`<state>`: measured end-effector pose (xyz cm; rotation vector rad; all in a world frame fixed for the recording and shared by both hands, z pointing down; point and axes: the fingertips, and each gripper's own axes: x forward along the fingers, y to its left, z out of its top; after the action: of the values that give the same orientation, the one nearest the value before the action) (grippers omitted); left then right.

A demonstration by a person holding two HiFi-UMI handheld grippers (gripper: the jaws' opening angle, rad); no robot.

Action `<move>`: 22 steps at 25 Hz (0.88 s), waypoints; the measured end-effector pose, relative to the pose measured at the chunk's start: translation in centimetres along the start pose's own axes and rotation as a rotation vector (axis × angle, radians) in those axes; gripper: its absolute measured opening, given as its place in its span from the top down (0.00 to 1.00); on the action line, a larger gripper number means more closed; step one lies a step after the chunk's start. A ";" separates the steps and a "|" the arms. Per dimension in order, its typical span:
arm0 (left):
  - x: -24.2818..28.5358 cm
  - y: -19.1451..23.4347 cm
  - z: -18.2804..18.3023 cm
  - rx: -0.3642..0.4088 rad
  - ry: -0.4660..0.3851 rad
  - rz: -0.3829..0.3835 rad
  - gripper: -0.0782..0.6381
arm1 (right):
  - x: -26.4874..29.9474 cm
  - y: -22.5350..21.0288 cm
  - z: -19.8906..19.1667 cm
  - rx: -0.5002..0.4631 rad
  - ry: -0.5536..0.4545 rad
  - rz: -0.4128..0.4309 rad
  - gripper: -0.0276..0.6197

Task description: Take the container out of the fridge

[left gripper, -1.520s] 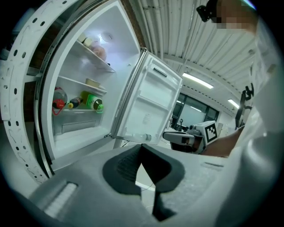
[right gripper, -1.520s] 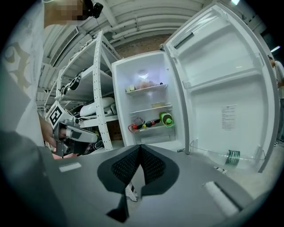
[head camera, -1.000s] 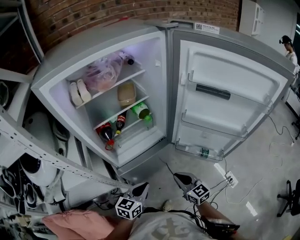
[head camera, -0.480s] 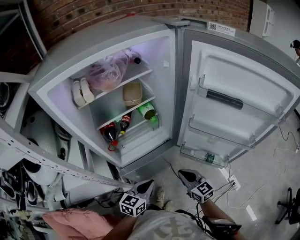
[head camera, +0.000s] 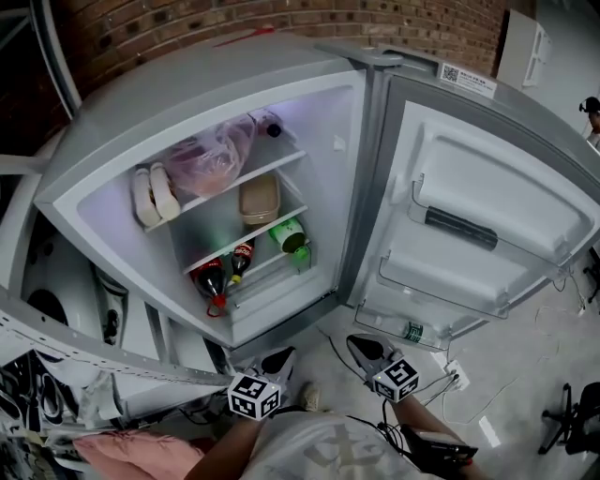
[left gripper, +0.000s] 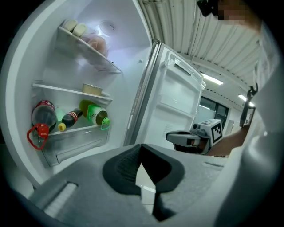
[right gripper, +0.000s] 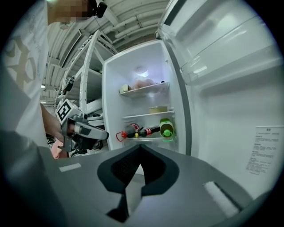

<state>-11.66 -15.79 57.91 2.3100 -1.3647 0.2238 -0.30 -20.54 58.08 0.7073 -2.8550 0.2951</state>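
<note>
The fridge (head camera: 187,84) stood open, its door (head camera: 487,187) swung to the right. A bag (head camera: 208,159) lay on the top shelf and the container (head camera: 258,199) on the shelf below. Under that, two bottles (head camera: 211,277) lay left of a third (head camera: 289,234). The left gripper (head camera: 281,356) and right gripper (head camera: 359,345) were low before the fridge.

No legible text anywhere

Looks like a workshop or lab: bare brick wall (head camera: 187,23), metal storage racks (right gripper: 88,71).
</note>
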 end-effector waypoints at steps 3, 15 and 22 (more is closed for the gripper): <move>1.1 2.2 2.1 0.029 -0.013 0.013 0.89 | 1.6 0.1 1.0 -0.009 -0.009 0.021 0.95; 4.4 6.8 10.7 0.225 -0.086 0.026 0.89 | 7.0 -0.1 2.9 -0.018 -0.024 0.044 0.95; 6.3 8.9 15.1 0.424 -0.067 0.076 0.89 | 8.2 -0.6 3.4 -0.017 -0.036 0.023 0.95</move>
<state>-17.45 -31.29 49.40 2.6264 -1.5624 0.5070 -7.60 -25.50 56.76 0.6845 -2.8975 0.2638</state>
